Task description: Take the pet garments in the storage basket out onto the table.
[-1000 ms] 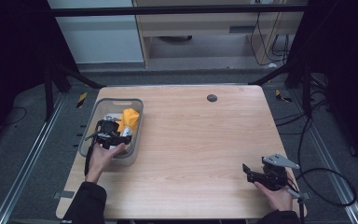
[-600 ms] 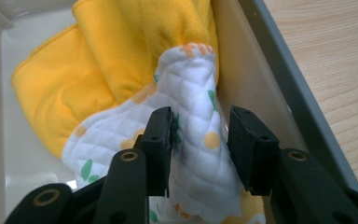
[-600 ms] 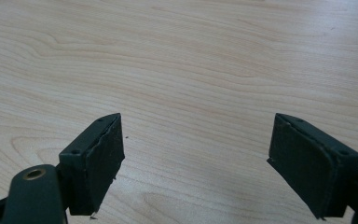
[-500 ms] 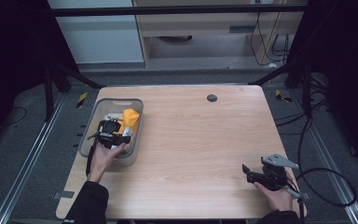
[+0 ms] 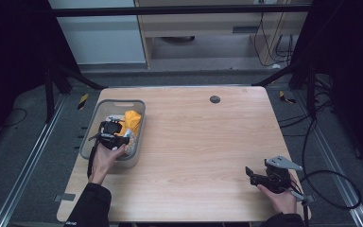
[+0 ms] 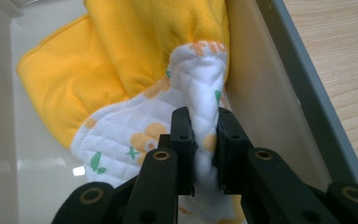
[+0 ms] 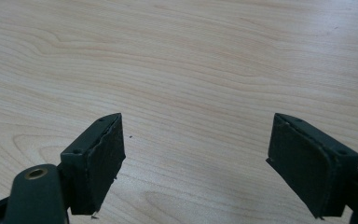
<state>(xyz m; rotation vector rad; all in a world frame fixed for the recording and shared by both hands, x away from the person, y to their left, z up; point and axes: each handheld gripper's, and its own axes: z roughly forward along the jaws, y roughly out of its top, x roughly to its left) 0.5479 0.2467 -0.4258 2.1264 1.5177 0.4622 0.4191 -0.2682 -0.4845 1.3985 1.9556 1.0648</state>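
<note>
A white quilted cloth (image 6: 205, 88) with orange and green prints lies in the grey bin (image 5: 92, 137), partly under a yellow cloth (image 6: 121, 51). In the left gripper view my left gripper (image 6: 204, 140) is shut on a raised fold of the white cloth. Its jaws have just been closing with that fold between them. From above, the left gripper (image 5: 109, 135) reaches down into the bin beside the yellow cloth (image 5: 132, 122). My right gripper (image 5: 251, 174) rests low over the table's near right corner. Its jaws (image 7: 198, 158) stand wide open on bare wood.
The bin's grey right wall (image 6: 298, 93) runs close beside the pinched fold. The wooden table (image 5: 194, 137) has a round dark grommet (image 5: 214, 99) near its far edge. Cables trail off the right side of the table.
</note>
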